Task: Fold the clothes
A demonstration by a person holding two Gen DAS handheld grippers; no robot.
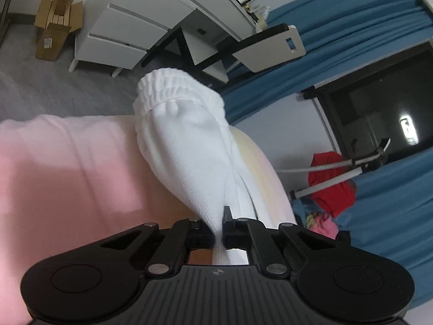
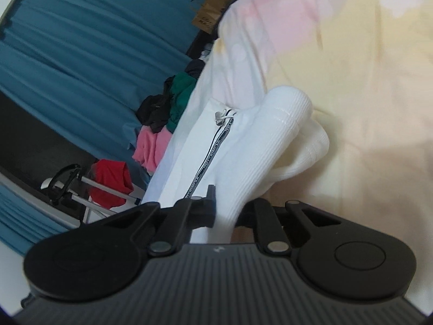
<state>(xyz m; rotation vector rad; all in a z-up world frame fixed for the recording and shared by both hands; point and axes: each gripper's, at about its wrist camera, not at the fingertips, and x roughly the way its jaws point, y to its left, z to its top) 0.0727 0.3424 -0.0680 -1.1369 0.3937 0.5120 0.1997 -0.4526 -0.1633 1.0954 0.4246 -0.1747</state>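
Observation:
A white ribbed garment [image 1: 186, 146] with an elastic waistband at its far end hangs bunched above a pink and yellow bed sheet [image 1: 67, 157]. My left gripper [image 1: 217, 233] is shut on its near edge. In the right wrist view the same white garment [image 2: 259, 146] shows a black-and-white drawstring tape [image 2: 213, 146] and a rolled cuff end. My right gripper [image 2: 226, 214] is shut on another part of it, the cloth drooping over the pastel sheet [image 2: 365, 94].
A white drawer unit [image 1: 127, 24], a chair [image 1: 268, 46], a cardboard box [image 1: 58, 24] and blue curtains [image 1: 351, 19] stand beyond the bed. A pile of clothes [image 2: 162, 124] and a rack with a red garment [image 2: 112, 184] lie beside the bed edge.

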